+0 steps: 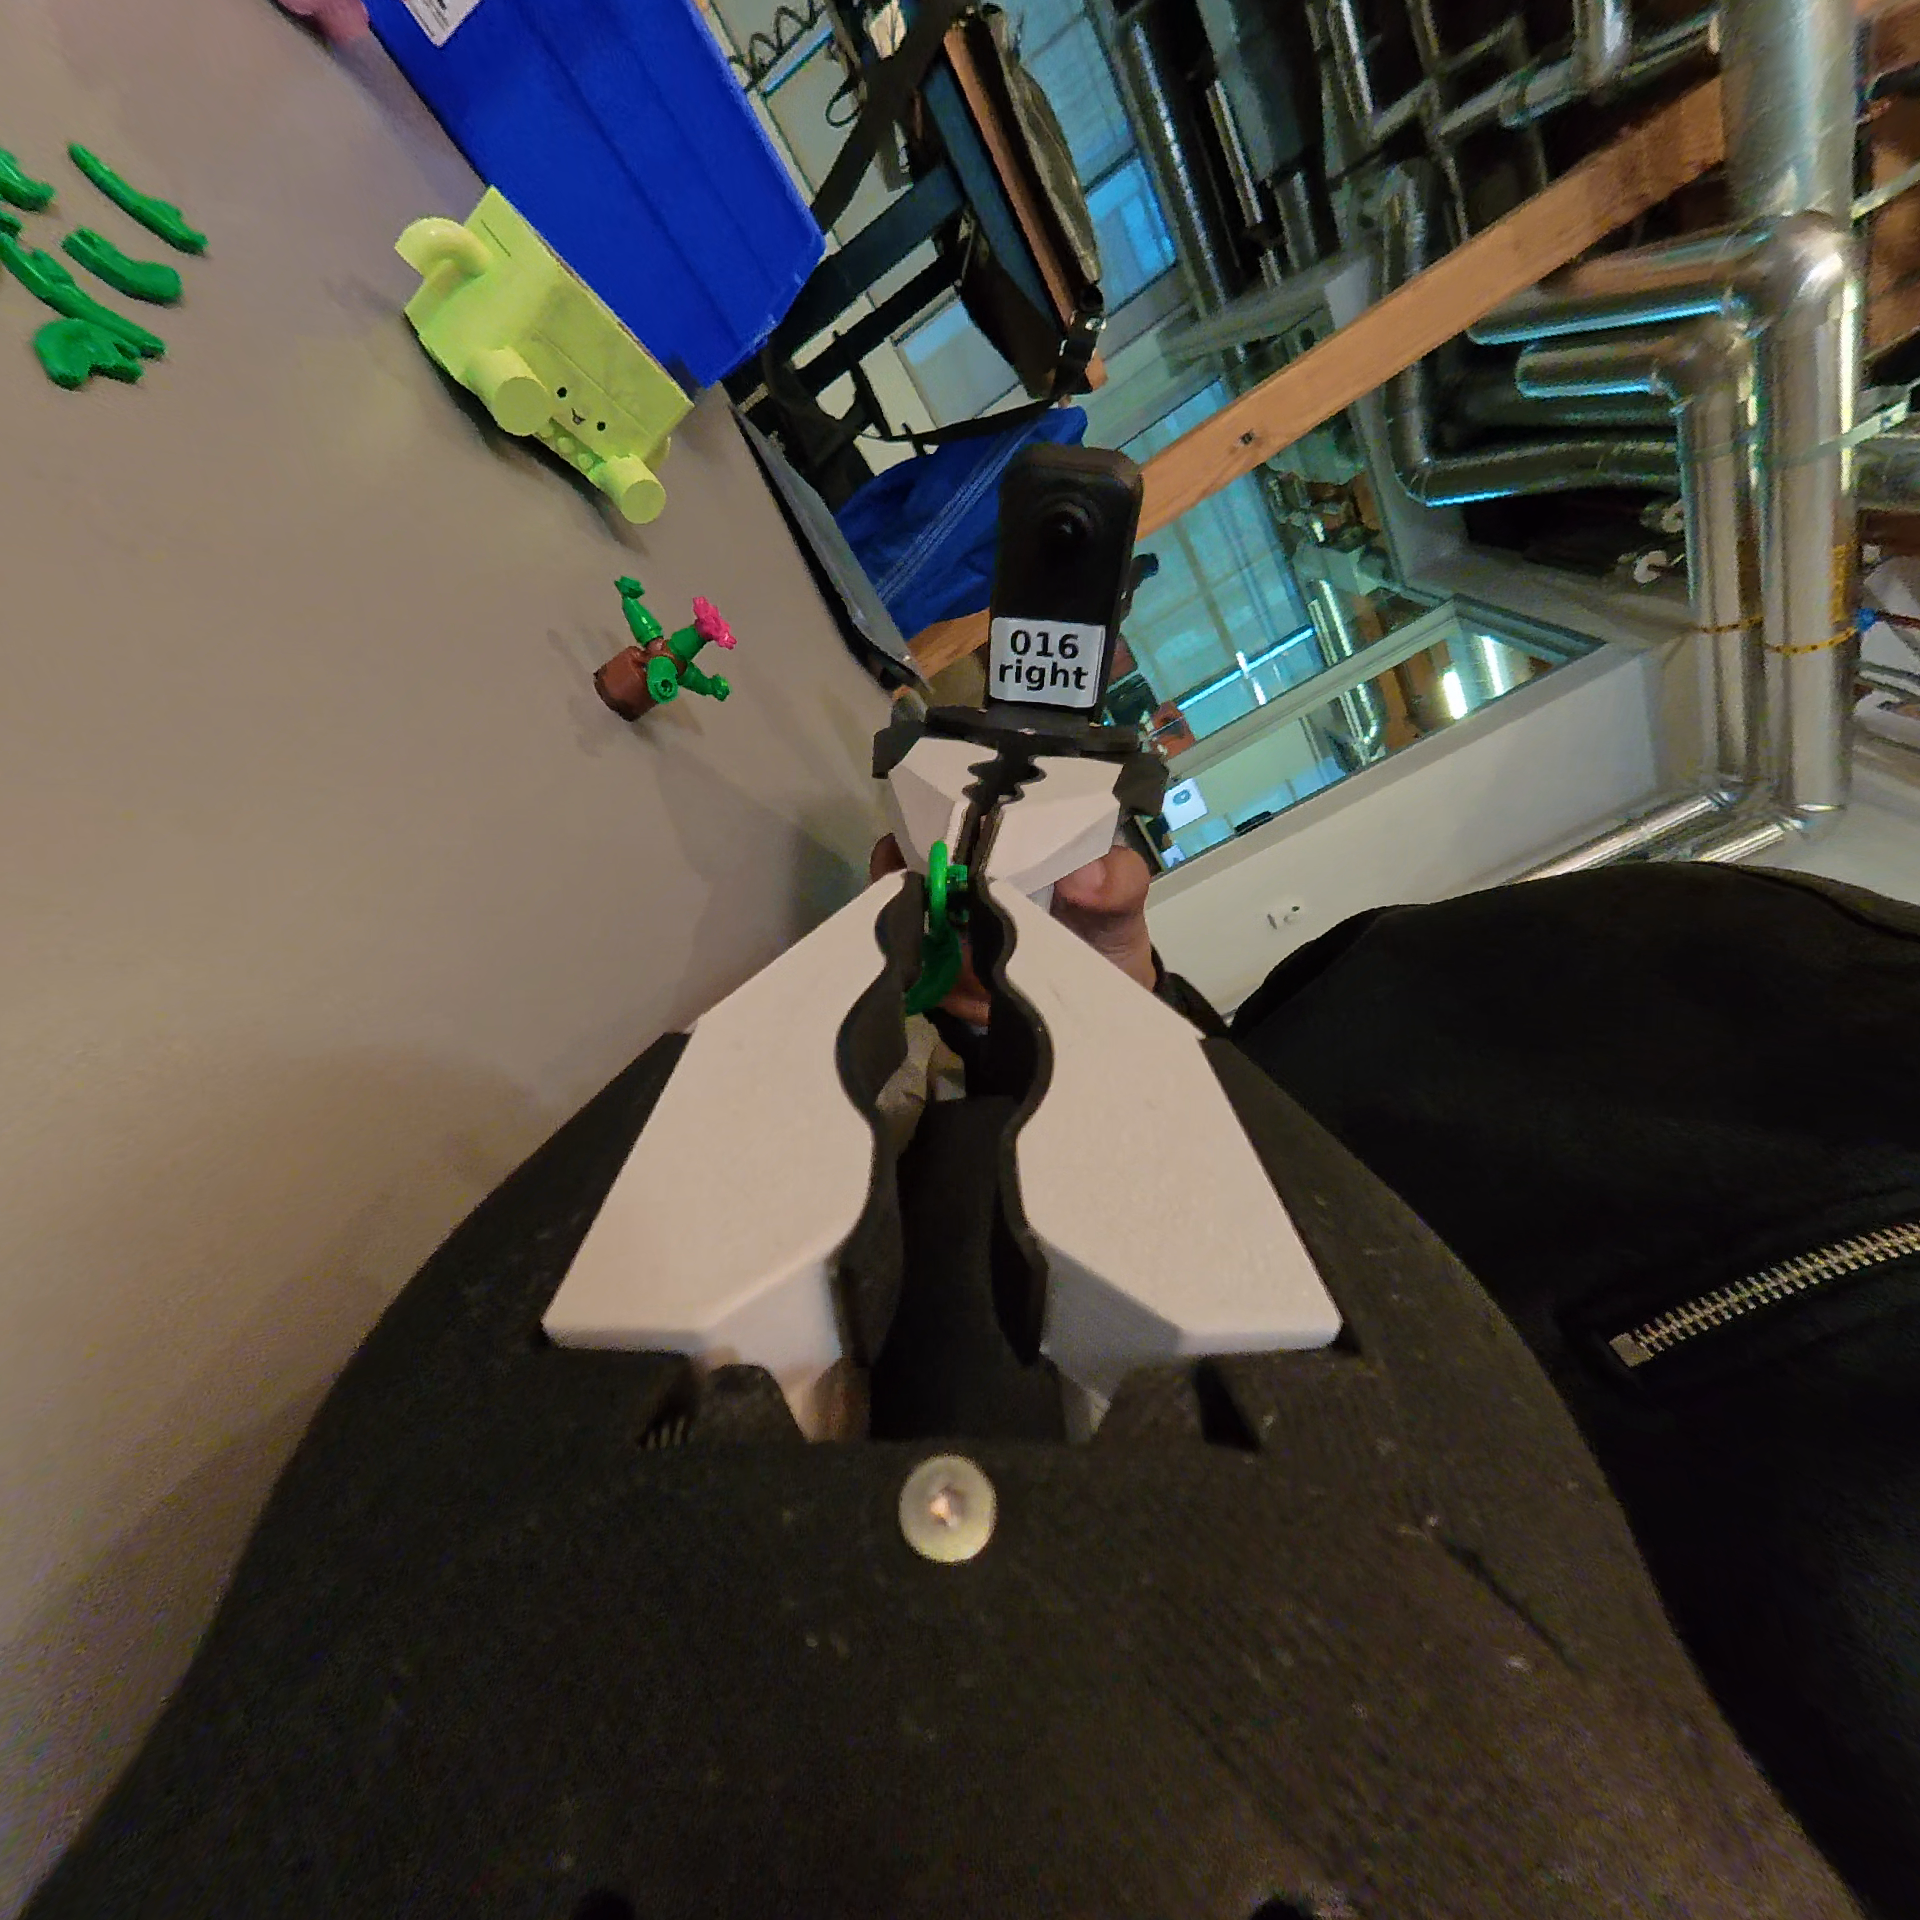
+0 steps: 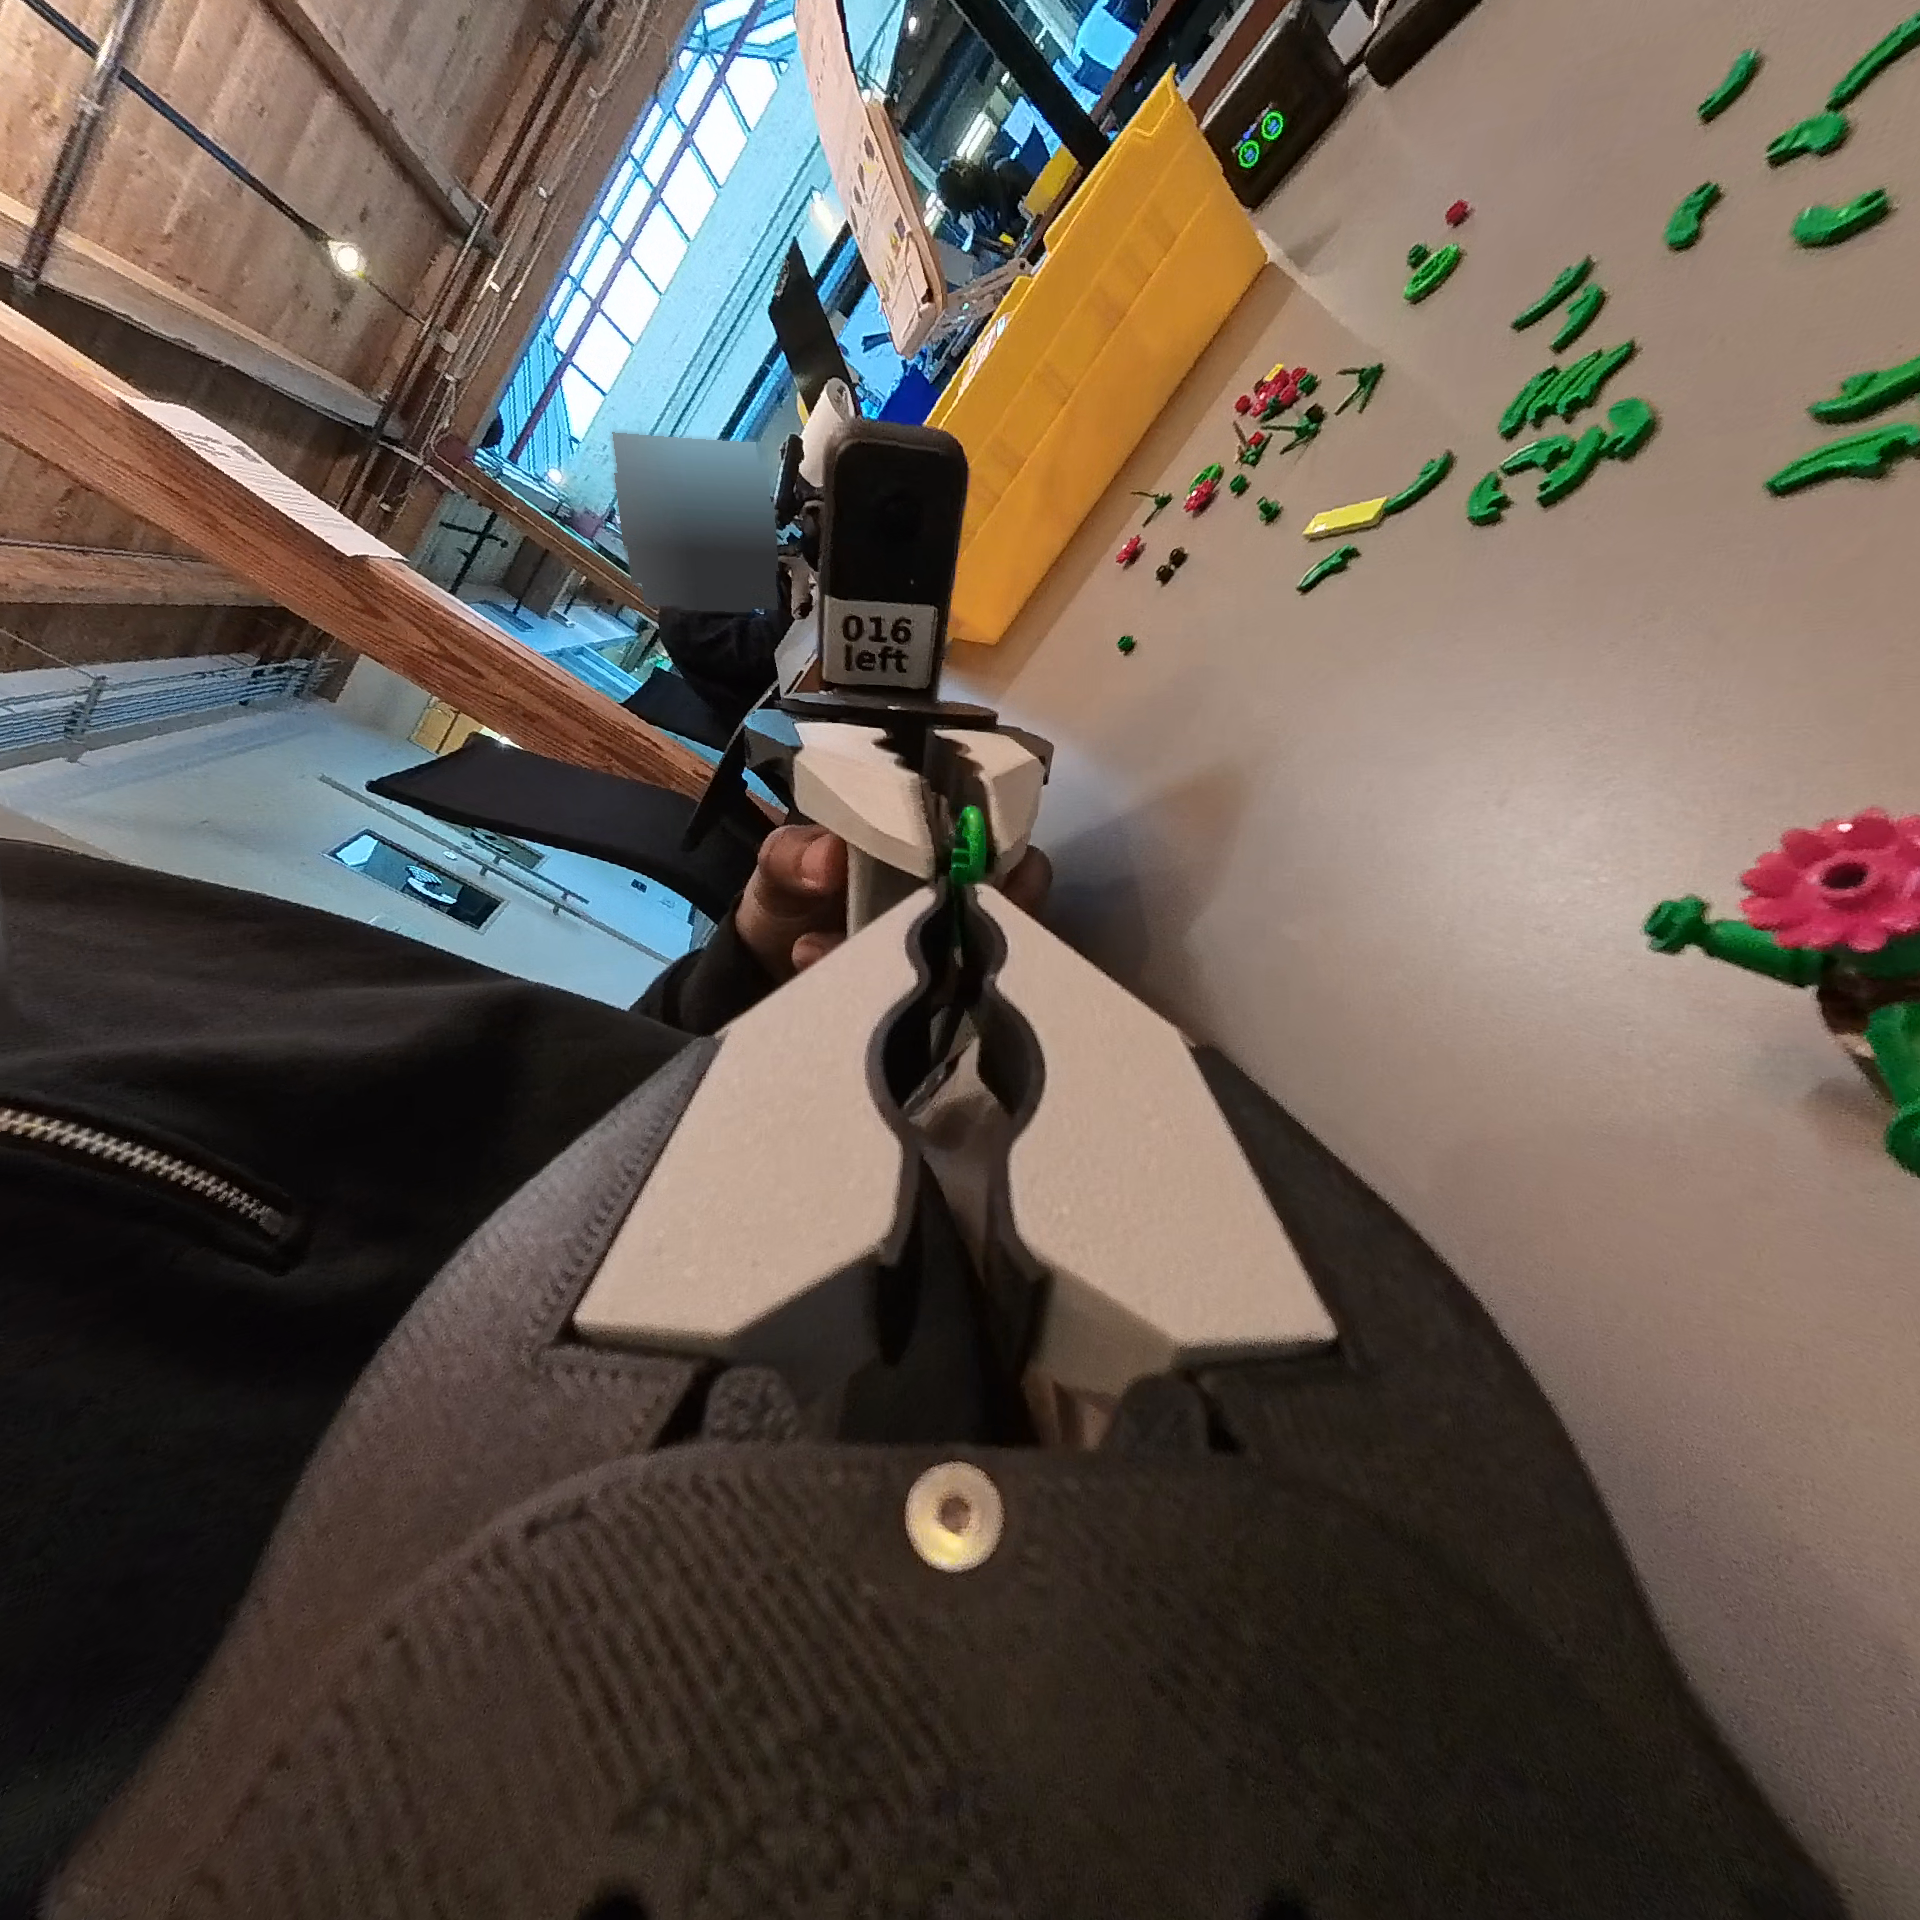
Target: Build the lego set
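Note:
My two grippers meet tip to tip in the air beside the table. My left gripper (image 1: 940, 899) is shut on a green plant piece (image 1: 932, 940), a ring end with a leaf hanging back between its jaws. My right gripper (image 2: 956, 909) is shut on the thin green stem end of the same piece (image 2: 968, 840). The right gripper also shows facing me in the left wrist view (image 1: 987, 831), and the left one in the right wrist view (image 2: 951, 805). A small built plant with a brown pot and pink flower (image 1: 670, 655) stands on the table, also in the right wrist view (image 2: 1849, 935).
A lime green built block figure (image 1: 540, 353) stands by a blue bin (image 1: 603, 156). Loose green leaves (image 2: 1558, 416), small red flower pieces (image 2: 1273, 400) and a yellow flat piece (image 2: 1345, 516) lie scattered by a yellow bin (image 2: 1101, 343). A person's black jacket (image 1: 1558, 1143) is close. The tips of both grippers are at nearly the same place. From either gripper's tips it is about 20 cm to the lime green built block figure (image 1: 540, 353).

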Demonstrator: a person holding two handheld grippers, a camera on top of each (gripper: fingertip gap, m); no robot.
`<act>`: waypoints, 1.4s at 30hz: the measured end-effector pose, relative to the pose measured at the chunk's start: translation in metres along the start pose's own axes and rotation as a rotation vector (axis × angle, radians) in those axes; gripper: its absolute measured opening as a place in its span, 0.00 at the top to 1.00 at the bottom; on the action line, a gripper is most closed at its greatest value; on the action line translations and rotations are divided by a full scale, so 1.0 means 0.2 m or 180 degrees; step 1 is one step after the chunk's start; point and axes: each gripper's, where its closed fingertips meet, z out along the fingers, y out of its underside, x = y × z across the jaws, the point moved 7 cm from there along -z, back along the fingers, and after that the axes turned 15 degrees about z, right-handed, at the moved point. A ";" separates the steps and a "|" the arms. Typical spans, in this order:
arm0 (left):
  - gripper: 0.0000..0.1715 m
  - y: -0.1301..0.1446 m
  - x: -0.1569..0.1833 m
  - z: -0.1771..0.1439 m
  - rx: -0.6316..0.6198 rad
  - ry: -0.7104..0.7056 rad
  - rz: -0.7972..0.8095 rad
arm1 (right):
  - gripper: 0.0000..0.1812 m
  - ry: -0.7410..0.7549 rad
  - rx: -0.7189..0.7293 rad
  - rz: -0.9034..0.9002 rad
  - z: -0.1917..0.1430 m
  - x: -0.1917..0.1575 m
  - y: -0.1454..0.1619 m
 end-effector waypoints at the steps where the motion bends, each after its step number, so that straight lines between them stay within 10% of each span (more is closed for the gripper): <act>1: 0.96 0.01 0.00 0.00 -0.0054 -0.0036 0.0003 | 1.00 0.0029 -0.0020 -0.0001 0.00 0.01 0.00; 18: 0.96 0.02 -0.04 0.01 -0.0235 -0.0324 -0.0013 | 0.90 0.1531 -0.0593 -0.0442 -0.20 0.13 0.15; 30: 0.96 0.03 -0.04 0.01 -0.0236 -0.0342 0.0003 | 0.79 0.2013 -0.1076 -0.3251 -0.15 0.01 0.27; 42: 0.96 0.03 -0.03 0.00 -0.0233 -0.0345 -0.0003 | 0.88 0.2260 -0.1422 -0.3817 -0.10 0.06 0.32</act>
